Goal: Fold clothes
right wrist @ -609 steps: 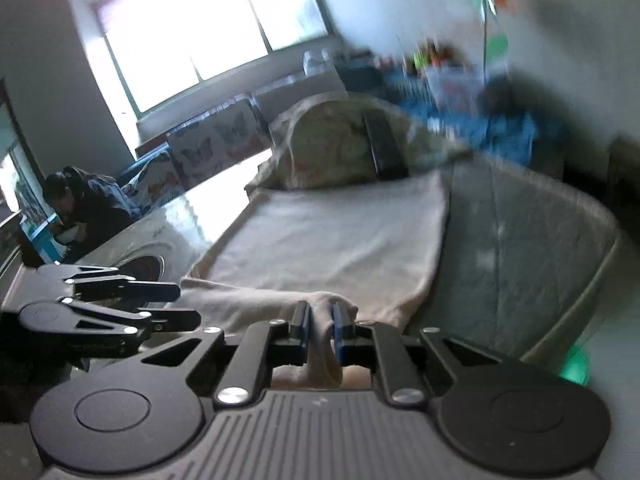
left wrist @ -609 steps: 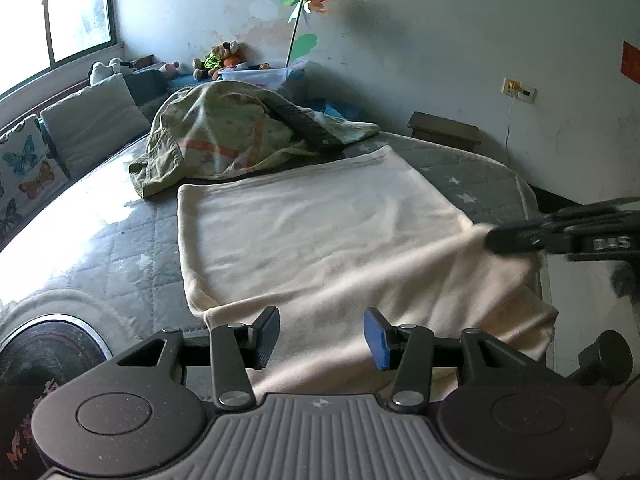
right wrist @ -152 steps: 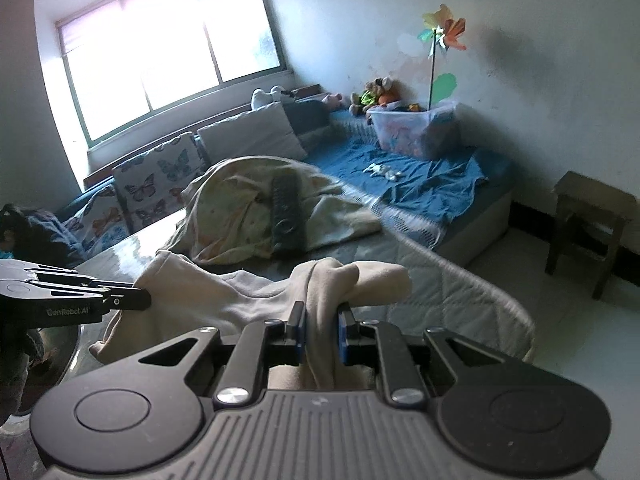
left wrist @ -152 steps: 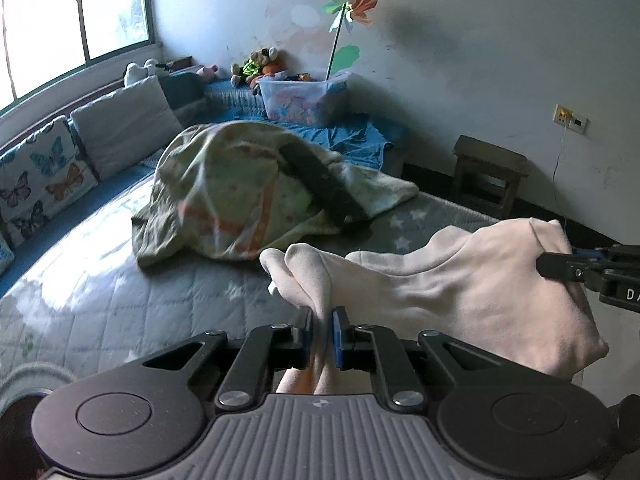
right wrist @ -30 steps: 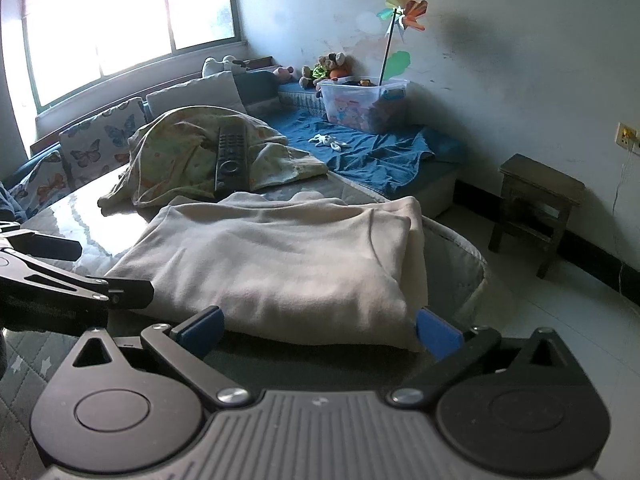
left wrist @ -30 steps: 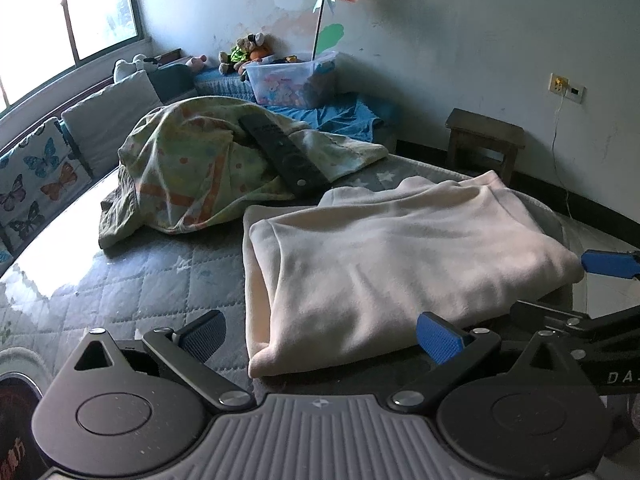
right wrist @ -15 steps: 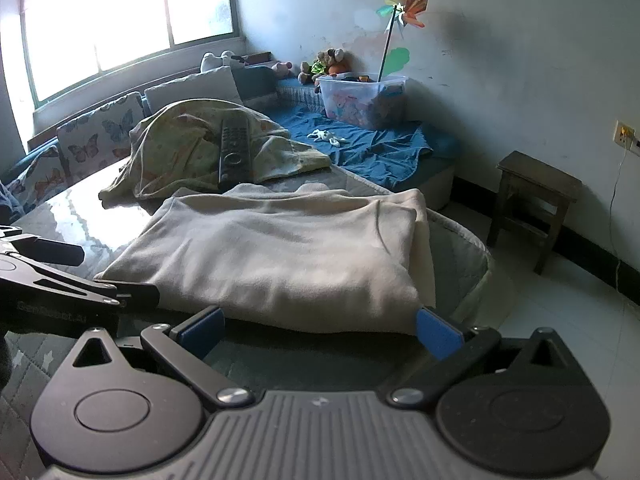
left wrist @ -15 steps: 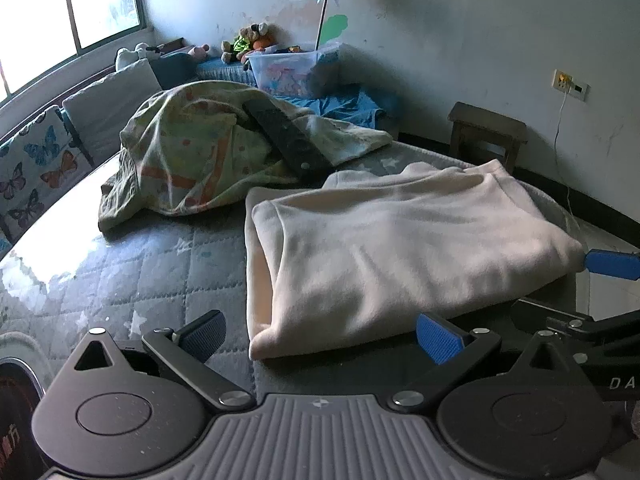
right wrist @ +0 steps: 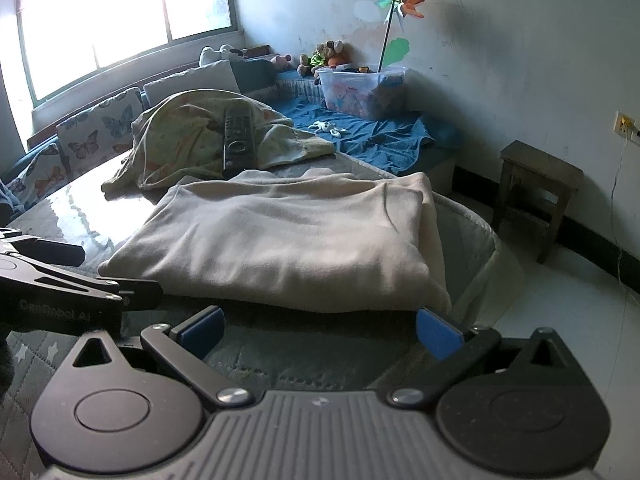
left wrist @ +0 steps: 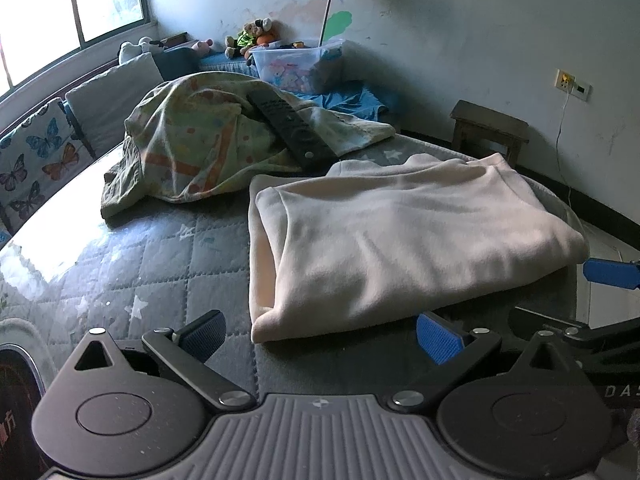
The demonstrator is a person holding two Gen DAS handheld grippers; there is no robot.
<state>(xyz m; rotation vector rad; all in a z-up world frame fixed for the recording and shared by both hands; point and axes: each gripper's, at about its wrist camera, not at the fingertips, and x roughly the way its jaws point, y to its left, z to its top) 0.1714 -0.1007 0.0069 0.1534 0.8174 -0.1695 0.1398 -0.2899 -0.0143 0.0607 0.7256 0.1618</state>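
The cream garment (left wrist: 400, 240) is seen folded on the mattress (left wrist: 160, 248), released by the wide-spread left gripper (left wrist: 320, 332) and right gripper (right wrist: 320, 330); a further fold or smoothing is probably needed.

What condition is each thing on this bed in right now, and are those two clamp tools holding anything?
Cream fleece garment: folded, lying flat on the grey quilted mattress, not held.
Left gripper: jaws wide open, empty.
Right gripper: jaws wide open, empty.
Patterned yellow-green blanket: crumpled in a heap, unfolded.
Black remote control: resting tilted on that blanket.
Clear plastic storage box: lidless, filled.
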